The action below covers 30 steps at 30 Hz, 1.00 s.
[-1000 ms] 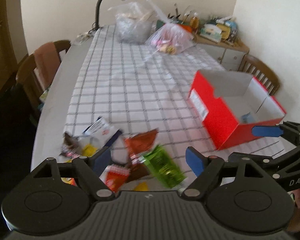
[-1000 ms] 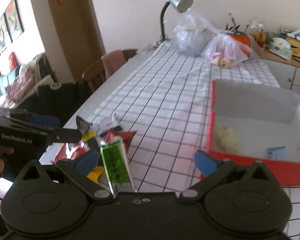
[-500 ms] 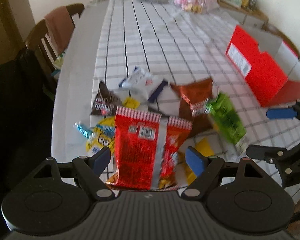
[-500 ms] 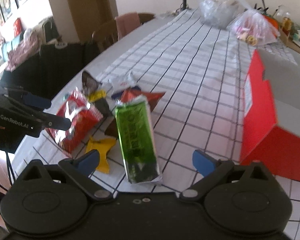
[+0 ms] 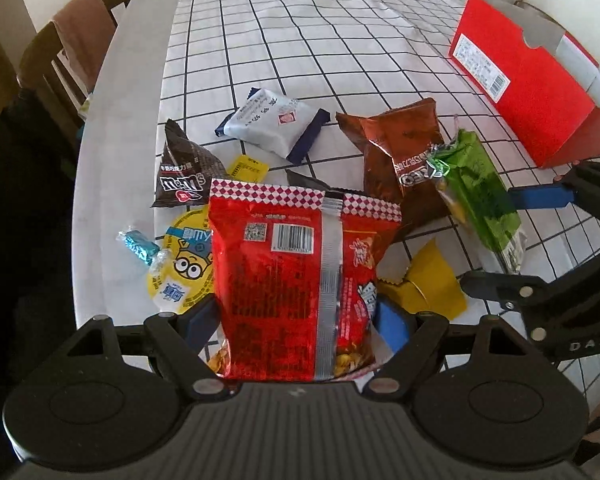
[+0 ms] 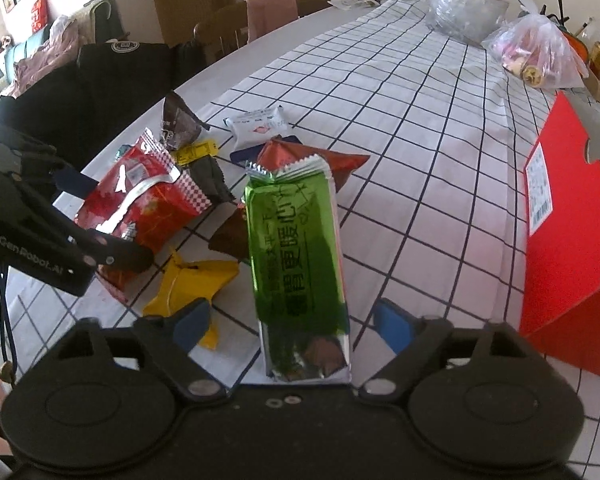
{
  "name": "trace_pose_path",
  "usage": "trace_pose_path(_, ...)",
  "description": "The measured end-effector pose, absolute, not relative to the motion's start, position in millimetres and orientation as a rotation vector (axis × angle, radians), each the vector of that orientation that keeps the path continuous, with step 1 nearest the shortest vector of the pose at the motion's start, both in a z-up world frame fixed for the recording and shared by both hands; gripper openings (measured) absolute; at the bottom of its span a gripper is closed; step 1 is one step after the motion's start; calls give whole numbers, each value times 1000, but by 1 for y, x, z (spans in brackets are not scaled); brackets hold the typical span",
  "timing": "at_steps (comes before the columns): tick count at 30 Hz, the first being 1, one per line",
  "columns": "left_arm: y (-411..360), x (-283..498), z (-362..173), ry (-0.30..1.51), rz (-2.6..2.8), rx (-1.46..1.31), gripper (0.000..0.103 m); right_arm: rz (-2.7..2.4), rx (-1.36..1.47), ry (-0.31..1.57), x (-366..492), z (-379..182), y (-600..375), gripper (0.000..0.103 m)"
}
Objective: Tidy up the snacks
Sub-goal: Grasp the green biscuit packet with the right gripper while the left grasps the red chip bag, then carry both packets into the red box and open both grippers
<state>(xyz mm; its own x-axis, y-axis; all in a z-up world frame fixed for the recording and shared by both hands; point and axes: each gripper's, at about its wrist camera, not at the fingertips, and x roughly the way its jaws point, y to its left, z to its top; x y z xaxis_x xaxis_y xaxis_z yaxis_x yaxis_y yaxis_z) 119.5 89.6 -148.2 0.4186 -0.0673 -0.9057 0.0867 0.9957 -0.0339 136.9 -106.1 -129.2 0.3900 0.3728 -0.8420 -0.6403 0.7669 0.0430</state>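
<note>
Checked tablecloth [image 5: 340,60] bare beyond snacks, left claw [image 5: 296,320] open around red bag [image 5: 300,280], right claw [image 6: 292,320] closing, astride green packet [image 6: 296,248].

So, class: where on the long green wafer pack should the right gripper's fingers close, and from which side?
Grip the green wafer pack across its narrow width at the near end, coming down from above: it lies flat, lengthwise between the open fingers.
</note>
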Motion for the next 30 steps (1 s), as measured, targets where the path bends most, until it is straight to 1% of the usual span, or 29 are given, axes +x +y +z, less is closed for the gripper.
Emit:
trace_pose_path(2, 89, 121, -150, 1134, -94, 7, 82, 654, -314, 969, 138, -130, -105, 79)
trace_pose_path(4, 90, 122, -151, 1131, -89, -1, 82, 654, -316, 969, 139, -131, -104, 71)
trace_pose_path(5, 90, 122, -151, 1133, -85, -7, 82, 651, -316, 969, 139, -131, -104, 69)
trace_pose_path(6, 91, 123, -152, 1137, -83, -12, 82, 646, -317, 968, 140, -131, -104, 64)
trace_pose_path(7, 91, 123, -152, 1140, -81, -18, 82, 638, -319, 967, 140, -131, -105, 56)
trace_pose_path(8, 91, 123, -152, 1141, -80, -23, 81, 635, -317, 966, 141, -131, -105, 53)
trace_pose_path(9, 91, 123, -152, 1141, -79, -27, 81, 632, -313, 967, 141, -131, -106, 47)
trace_pose_path(10, 91, 123, -152, 1143, -79, -31, 80, 631, -309, 966, 141, -131, -107, 45)
trace_pose_path(13, 92, 123, -150, 1142, -66, -46, 75, 620, -307, 959, 141, -129, -108, 42)
trace_pose_path(16, 91, 122, -149, 1144, -62, -69, 71, 606, -300, 958, 140, -128, -108, 41)
trace_pose_path(23, 91, 114, -141, 1132, -53, -111, 70, 584, -248, 965, 136, -117, -119, 41)
trace_pose_path(30, 84, 104, -114, 1104, -44, -135, 70, 561, -183, 983, 131, -94, -140, 41)
